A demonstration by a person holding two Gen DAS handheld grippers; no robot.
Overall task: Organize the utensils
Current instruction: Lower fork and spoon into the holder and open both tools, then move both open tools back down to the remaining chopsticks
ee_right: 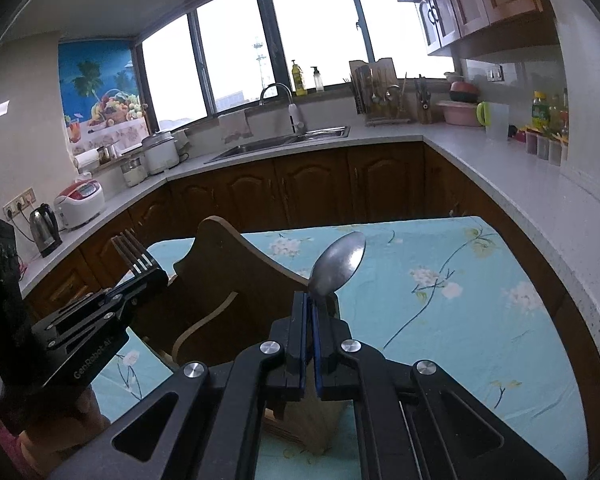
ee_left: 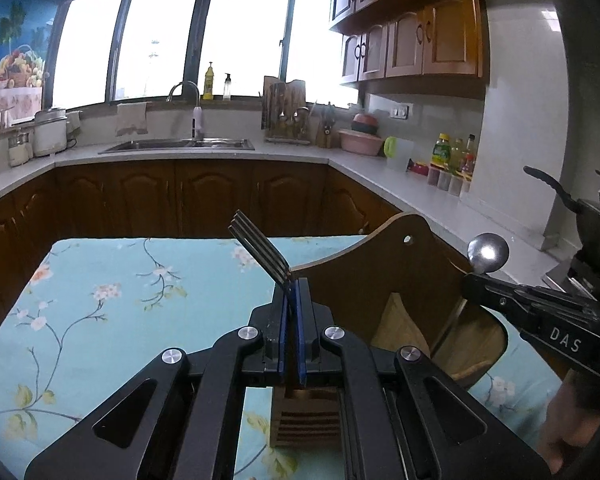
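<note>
The left gripper (ee_left: 292, 292) is pinching a fork (ee_left: 260, 248), with its jaws pressed together on the handle and the tines projecting up and away. The right gripper (ee_right: 310, 304) is pinching a spoon (ee_right: 338, 266) in the same manner, with the bowl standing above the closed jaws. Both utensils are hanging just above a wooden utensil holder (ee_left: 380, 276), which is standing on the table between the two grippers; slotted compartments are showing beneath the left gripper.

Progress, as a judgement: both utensils are being carried and neither is seated in the holder yet. No other utensil is showing in the visible part of the holder, though its interior is mostly hidden behind the grippers. The remaining work is lowering the fork and the spoon, handle first, into the compartments and releasing them.

The table (ee_left: 120, 300) is wearing a light blue cloth with a flower-and-branch print, and no loose utensils are lying on the visible cloth. Around it, a grey counter (ee_right: 500, 168) over dark wood cabinets is running from a kettle (ee_right: 44, 228) and rice cooker (ee_right: 80, 202) on the left, past a steel sink (ee_left: 180, 145) under bright windows, to bottles (ee_left: 452, 156) on the right.
</note>
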